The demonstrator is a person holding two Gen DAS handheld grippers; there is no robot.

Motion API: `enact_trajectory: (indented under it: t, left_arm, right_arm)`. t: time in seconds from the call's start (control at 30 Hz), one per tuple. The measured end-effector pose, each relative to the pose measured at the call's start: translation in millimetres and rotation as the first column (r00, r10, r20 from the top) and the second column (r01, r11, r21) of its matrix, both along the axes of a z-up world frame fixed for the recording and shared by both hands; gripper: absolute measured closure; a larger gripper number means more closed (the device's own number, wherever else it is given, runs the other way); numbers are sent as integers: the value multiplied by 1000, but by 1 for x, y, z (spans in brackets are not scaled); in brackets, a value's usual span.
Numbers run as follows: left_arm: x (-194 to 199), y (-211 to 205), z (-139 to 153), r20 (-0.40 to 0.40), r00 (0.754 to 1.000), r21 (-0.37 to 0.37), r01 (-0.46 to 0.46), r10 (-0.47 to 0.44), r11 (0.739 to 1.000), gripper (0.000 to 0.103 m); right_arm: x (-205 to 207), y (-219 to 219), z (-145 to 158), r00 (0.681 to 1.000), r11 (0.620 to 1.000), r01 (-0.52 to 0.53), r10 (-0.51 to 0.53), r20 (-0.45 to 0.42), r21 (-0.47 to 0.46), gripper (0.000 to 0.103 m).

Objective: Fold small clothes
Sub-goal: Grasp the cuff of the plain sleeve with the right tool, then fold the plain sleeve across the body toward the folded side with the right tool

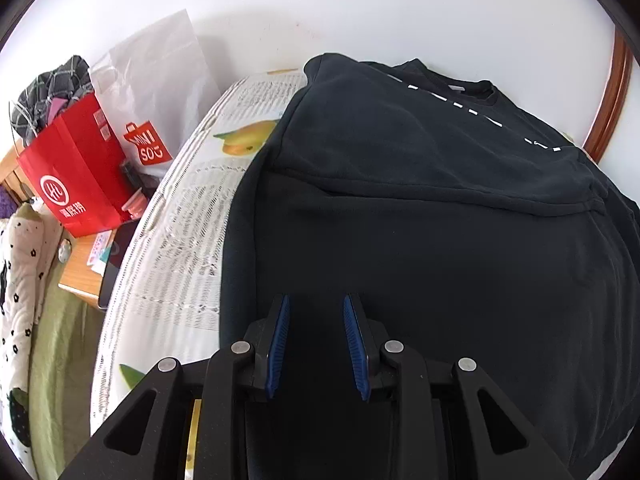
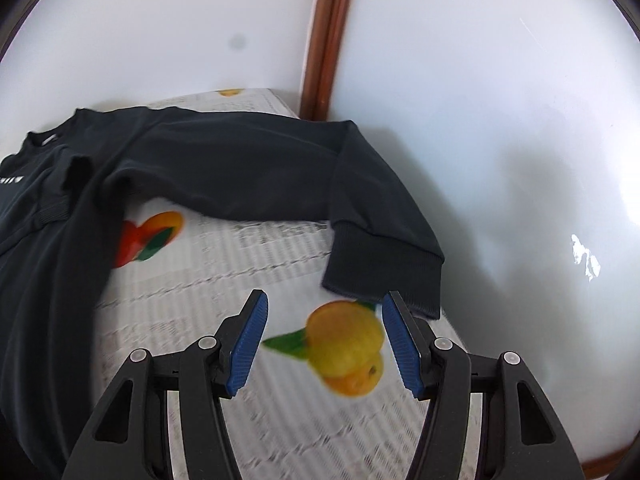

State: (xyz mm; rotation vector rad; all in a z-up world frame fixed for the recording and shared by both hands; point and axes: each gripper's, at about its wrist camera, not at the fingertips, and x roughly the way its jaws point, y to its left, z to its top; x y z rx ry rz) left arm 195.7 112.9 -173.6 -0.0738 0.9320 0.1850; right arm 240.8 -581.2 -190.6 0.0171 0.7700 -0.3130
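Blue-padded jaws of the right gripper (image 2: pixel 324 340) stand wide and empty at the bottom of the right wrist view, framing a printed orange on the fruit-patterned table cover (image 2: pixel 224 288). Just beyond the right-hand pad, toward centre right, lies the ribbed cuff (image 2: pixel 384 276) of the dark sweatshirt (image 2: pixel 224 164); its sleeve runs up from the cuff, then bends left across the frame to the body at the left edge. That cuff looks like the next thing to seize, and the right hand is plainly nearer. At lower centre of the left wrist view, the left gripper (image 1: pixel 316 344) hangs narrowly parted over the sweatshirt's body, nothing between its pads. Only that view shows the other sleeve already folded across the chest, and a red paper bag (image 1: pixel 76 172) at far left.
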Motion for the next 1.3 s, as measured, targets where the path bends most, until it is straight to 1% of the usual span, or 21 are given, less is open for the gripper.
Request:
enact_trajectory:
  t: [0.1, 0.13, 0.2, 0.3, 0.33, 0.4, 0.43, 0.47, 0.53, 0.6, 0.67, 0.8, 1.0, 1.13, 1.23, 1.3]
  left_arm:
    - [3, -1, -4, 17, 1000, 8, -12, 12, 1000, 68]
    - [4, -2, -4, 18, 1000, 17, -13, 13, 1000, 63]
    - [5, -4, -5, 22, 1000, 31, -17, 16, 999, 61]
    - [5, -5, -6, 30, 999, 35, -20, 18, 999, 59]
    - [4, -4, -6, 33, 999, 35, -21, 19, 999, 58]
    - [5, -5, -7, 35, 999, 37, -23, 21, 999, 58]
    - [5, -5, -7, 36, 999, 40, -23, 22, 999, 57]
    - [5, -5, -7, 37, 999, 42, -24, 22, 999, 57]
    - [5, -5, -8, 39, 999, 40, -25, 23, 999, 57]
    - [5, -4, -8, 40, 999, 28, -25, 24, 999, 57]
    - [4, -2, -8, 43, 999, 12, -24, 24, 1000, 56]
    - [4, -3, -9, 44, 999, 11, -23, 23, 1000, 55]
    - [4, 0, -7, 38, 999, -14, -7, 7, 1000, 55]
    - [1, 4, -3, 30, 1000, -51, 4, -2, 999, 55]
    - [-3, 8, 1, 27, 1000, -74, 9, -7, 997, 55]
    - [-7, 10, 5, 33, 999, -41, 8, -7, 999, 55]
  right_arm:
    - [17, -11, -9, 1000, 1000, -2, 3, -26, 20, 44]
    - [21, -12, -11, 999, 1000, -3, 4, -37, 17, 44]
    - [30, -13, -16, 999, 1000, -2, 2, -47, 9, 44]
    - [34, -20, -18, 999, 1000, 20, -19, -27, 25, 44]
    - [35, -22, -18, 999, 999, 30, -29, -23, 33, 46]
    - [36, -24, -18, 998, 998, 53, -52, -21, 29, 65]
    - [36, -24, -18, 998, 998, 58, -58, -26, 10, 84]
    - [37, -22, -18, 998, 999, 49, -49, -31, -3, 91]
    - [37, -20, -15, 997, 998, 60, -60, -44, -16, 96]
    - [34, -20, -9, 996, 997, 73, -73, -48, 9, 97]
    - [30, -19, 5, 996, 996, 86, -85, -30, 30, 98]
    - [16, -4, 41, 998, 996, 43, -45, 34, 72, 98]
    - [5, 38, 92, 993, 992, -67, 57, 99, 103, 98]
    - [8, 74, 121, 981, 985, -149, 135, 140, 91, 98]
    - [12, 111, 139, 963, 969, -229, 213, 164, 89, 98]
    - [18, 143, 151, 946, 952, -293, 276, 171, 84, 98]
